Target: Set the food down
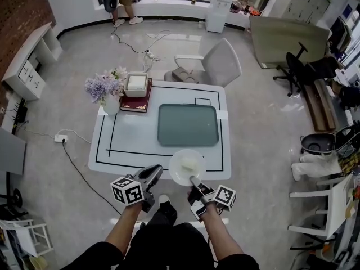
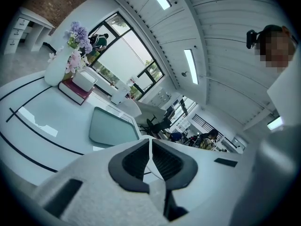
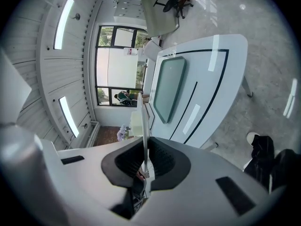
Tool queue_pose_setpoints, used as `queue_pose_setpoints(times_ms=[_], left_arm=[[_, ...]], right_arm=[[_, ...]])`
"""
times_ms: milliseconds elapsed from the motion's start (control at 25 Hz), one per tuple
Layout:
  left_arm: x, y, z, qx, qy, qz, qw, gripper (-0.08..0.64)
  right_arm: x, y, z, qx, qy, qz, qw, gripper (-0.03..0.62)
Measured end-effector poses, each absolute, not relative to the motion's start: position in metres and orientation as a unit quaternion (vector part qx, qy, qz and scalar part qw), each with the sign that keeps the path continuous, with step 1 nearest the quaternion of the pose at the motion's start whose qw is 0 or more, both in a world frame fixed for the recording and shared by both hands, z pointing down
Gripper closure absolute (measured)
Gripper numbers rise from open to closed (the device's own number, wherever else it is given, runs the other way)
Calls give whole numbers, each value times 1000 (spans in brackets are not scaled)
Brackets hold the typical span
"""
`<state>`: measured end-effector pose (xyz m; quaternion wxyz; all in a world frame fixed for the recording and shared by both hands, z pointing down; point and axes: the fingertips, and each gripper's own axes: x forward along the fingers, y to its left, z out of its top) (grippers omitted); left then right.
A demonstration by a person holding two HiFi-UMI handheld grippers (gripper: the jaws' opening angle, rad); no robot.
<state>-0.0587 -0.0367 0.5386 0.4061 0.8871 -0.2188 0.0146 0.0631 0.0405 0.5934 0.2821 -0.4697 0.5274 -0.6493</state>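
- Right tongs (image 1: 193,180) clamp the rim of a plate (image 1: 179,172) carrying pale food (image 1: 190,163), at the near edge of the counter (image 1: 132,142).
- Left tongs (image 1: 157,170) pressed together, empty, just left of the plate.

This is an office-like test room. A white rounded bench with black tape lines (image 1: 129,142) stands mid-floor on polished grey flooring (image 1: 67,106). Behind the bench is a light grey swivel chair (image 1: 219,63). To its right are a black office chair (image 1: 293,66) and cluttered desks. To its left are a white drawer cabinet (image 1: 28,72) and a cabled white power strip (image 1: 61,138).
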Motion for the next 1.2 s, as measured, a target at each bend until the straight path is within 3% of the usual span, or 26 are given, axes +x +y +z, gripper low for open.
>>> queue_pose_setpoints(times_ms=[1200], left_arm=[[-14, -97, 561, 881, -208, 19, 425, 541]], right_arm=[[99, -22, 603, -465, 520, -653, 295, 566]])
